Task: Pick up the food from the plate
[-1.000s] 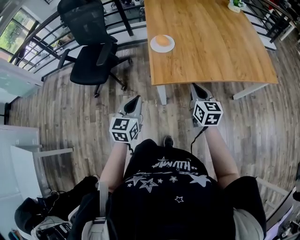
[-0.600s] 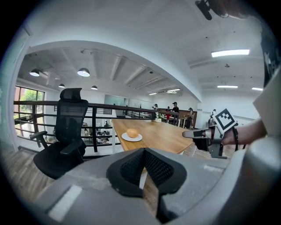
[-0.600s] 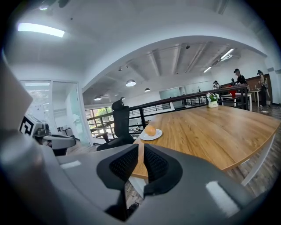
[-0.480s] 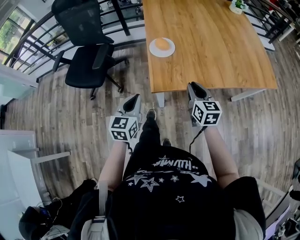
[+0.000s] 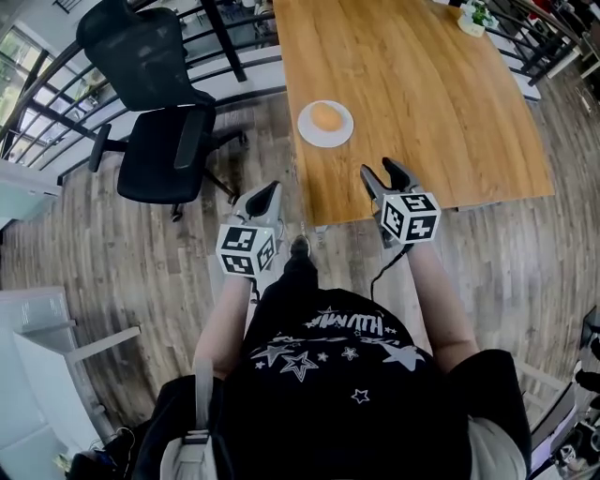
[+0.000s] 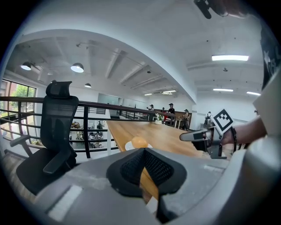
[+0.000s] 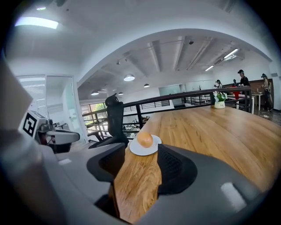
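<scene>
Right gripper view shows right tongs (image 7: 136,163) opening empty near the food (image 7: 145,139); left tongs (image 6: 144,150) pressed together

A long wooden table (image 5: 441,94) stands on a grey-brown plank floor (image 5: 131,272) beside a black office chair (image 5: 159,150) and a dark railing (image 6: 101,105), with a potted plant (image 5: 475,16) at its far corner, windows (image 6: 17,94) at left and round lamps (image 6: 77,67) on the white ceiling.
</scene>
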